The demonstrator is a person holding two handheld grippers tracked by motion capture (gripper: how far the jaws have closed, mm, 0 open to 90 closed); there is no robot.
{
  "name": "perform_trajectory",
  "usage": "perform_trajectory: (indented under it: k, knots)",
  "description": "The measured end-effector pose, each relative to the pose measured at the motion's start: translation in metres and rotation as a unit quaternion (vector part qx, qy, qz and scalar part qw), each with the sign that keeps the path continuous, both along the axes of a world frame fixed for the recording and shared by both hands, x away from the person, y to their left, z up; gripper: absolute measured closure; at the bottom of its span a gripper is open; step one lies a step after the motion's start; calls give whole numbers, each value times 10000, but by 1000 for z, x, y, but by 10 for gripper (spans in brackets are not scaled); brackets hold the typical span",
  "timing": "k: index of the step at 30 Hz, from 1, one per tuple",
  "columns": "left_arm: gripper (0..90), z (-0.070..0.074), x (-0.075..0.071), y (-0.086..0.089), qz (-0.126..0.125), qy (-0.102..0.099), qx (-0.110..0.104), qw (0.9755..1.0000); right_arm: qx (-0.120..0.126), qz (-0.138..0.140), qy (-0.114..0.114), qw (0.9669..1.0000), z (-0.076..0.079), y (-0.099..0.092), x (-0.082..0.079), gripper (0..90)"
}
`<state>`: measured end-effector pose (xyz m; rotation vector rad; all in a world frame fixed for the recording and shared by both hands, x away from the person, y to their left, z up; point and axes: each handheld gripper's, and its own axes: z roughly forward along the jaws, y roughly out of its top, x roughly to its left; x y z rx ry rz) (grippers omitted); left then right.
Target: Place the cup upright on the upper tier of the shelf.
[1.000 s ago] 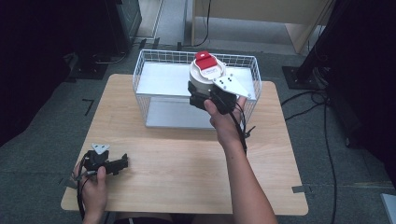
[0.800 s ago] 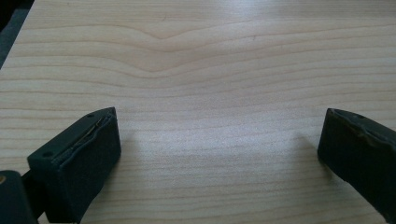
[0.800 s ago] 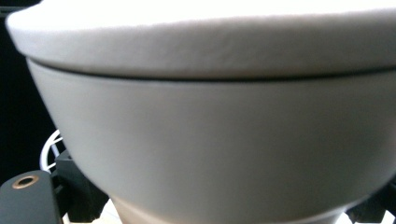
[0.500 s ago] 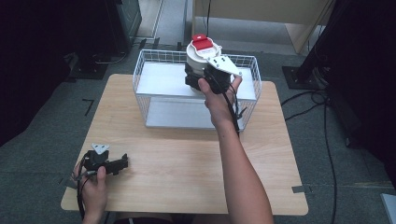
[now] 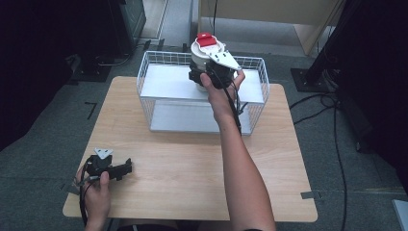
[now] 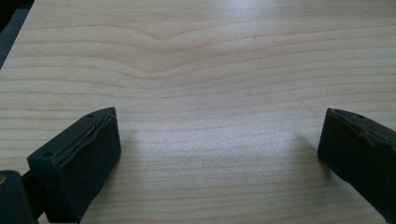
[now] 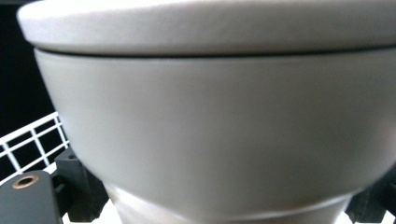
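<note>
Nearest the person, the left gripper (image 5: pixel 117 168) rests on the wooden table (image 5: pixel 173 178) by its front left corner, its jaws spread wide with nothing but bare wood grain between them in the left gripper view; it is well apart from the work and poses no obstacle. Farther off, the right gripper (image 5: pixel 204 77) is pinching the narrow lower part of a white cup (image 5: pixel 204 55) with a red-topped lid (image 5: pixel 206 40), holding it upright in the air above the white wire basket (image 5: pixel 159 72), near the basket's far side. In the right gripper view the cup's wide upper body (image 7: pixel 224 130) bulges above the black jaws, which grip it low at the base. That low grip looks like the main risk: the cup is top-heavy in the hold and could tip or slip out if the wrist tilts or the squeeze loosens, and it would then fall into the basket or onto the floor behind. The basket's wire rim stands just beneath the cup and could catch its base on a careless descent. Beyond the table, dark stands and cables lie on the grey floor (image 5: pixel 332 125)
</note>
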<state>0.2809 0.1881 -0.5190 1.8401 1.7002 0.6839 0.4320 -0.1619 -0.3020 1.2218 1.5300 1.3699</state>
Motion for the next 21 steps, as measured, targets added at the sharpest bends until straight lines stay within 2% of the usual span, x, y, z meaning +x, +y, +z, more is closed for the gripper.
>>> perform_trajectory:
  k: [5,15,21]
  knots:
    - [0,0,0,0,1,-1,0,10000,-39,-43,61,10000,-4,2,7,94]
    - [0,0,0,0,1,-2,0,10000,111,-66,62,9999,-8,-2,5,92]
    - [0,0,0,0,6,0,1,10000,93,15,111,9999,-8,-4,3,91]
